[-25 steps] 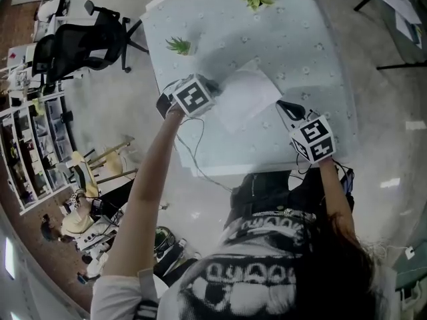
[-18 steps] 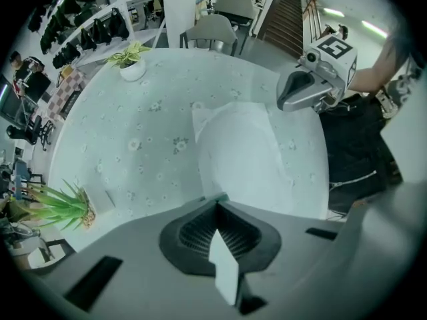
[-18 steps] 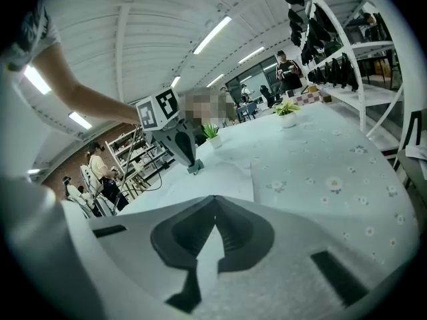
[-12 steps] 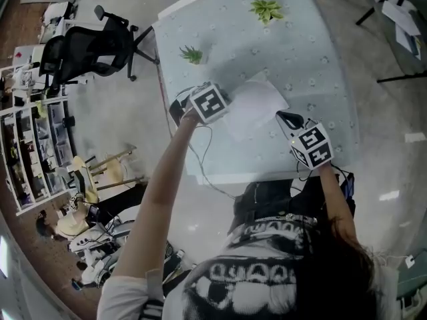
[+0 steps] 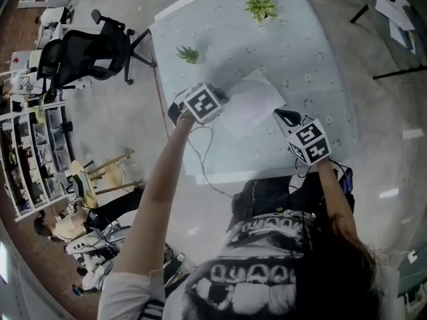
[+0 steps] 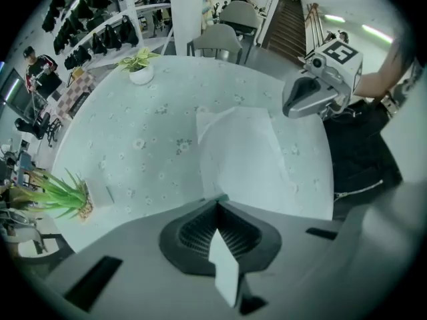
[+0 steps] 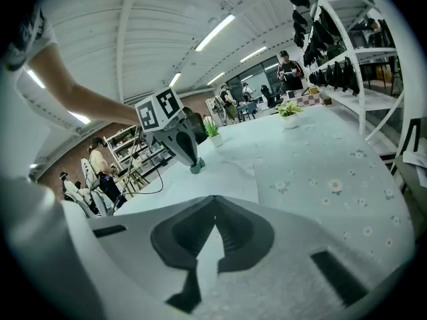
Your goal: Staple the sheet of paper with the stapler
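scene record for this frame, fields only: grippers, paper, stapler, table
left gripper: jaws together, tips at the sheet's edge; pinch unclear
right gripper: jaws together, tips by the sheet's other side
sheet of paper: white, lying on the table
stapler: not visible in any view
table: flowered cloth
near plant: beside left gripper
far plant: toward the far edge
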Motion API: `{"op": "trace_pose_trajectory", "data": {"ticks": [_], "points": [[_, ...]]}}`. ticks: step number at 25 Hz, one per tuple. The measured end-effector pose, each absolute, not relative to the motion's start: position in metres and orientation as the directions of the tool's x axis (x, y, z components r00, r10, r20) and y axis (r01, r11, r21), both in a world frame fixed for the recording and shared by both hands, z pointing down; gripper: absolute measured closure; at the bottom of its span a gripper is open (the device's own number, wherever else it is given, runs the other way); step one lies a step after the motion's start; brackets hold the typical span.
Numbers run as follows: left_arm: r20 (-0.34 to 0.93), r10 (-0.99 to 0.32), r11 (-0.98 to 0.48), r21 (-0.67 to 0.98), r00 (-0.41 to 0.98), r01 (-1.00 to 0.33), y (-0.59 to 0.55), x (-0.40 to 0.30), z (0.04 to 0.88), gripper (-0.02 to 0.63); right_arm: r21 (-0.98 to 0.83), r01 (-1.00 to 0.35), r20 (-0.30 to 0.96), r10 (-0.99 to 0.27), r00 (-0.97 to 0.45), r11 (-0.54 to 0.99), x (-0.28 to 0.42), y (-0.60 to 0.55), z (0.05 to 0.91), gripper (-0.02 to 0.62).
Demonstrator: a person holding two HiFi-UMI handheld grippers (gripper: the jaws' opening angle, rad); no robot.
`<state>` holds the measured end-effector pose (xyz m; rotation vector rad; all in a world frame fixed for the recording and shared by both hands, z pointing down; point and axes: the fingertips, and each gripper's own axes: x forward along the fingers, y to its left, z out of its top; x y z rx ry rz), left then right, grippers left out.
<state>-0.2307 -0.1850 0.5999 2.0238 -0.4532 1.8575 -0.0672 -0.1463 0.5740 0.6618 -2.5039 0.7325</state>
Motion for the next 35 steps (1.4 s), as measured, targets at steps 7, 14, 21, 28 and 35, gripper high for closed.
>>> {"op": "trace_pose_trajectory", "data": {"ticks": [7,14,21,28,35], "points": [[0.962,-0.016,-0.807,0.148,0.272,-0.572,-0.175,-0.23,0.588,0.603,-0.396,-0.556,0.506,-0.332,-0.796,0.731,-0.068,-0.146,0.552,0.589],[0.926,-0.174,-0.771,0.084,0.335,-0.631,-0.171,-0.227,0.569,0.603,-0.35,-0.535,0.519,-0.316,-0.794,0.769,-0.078,-0.137,0.536,0.59],[0.822,-0.379,-0.706,0.04,0.425,-0.708,-0.166,-0.226,0.528,0.603,-0.305,-0.524,0.529,-0.316,-0.788,0.796,-0.097,-0.129,0.522,0.591],[0.714,-0.525,-0.628,0.042,0.464,-0.777,-0.149,-0.222,0.512,0.603,-0.29,-0.534,0.542,-0.324,-0.775,0.794,-0.098,-0.121,0.512,0.591],[0.644,-0.603,-0.554,0.088,0.471,-0.828,-0.12,-0.207,0.504,0.603,-0.288,-0.492,0.559,-0.272,-0.783,0.822,-0.105,-0.102,0.515,0.591]]}}
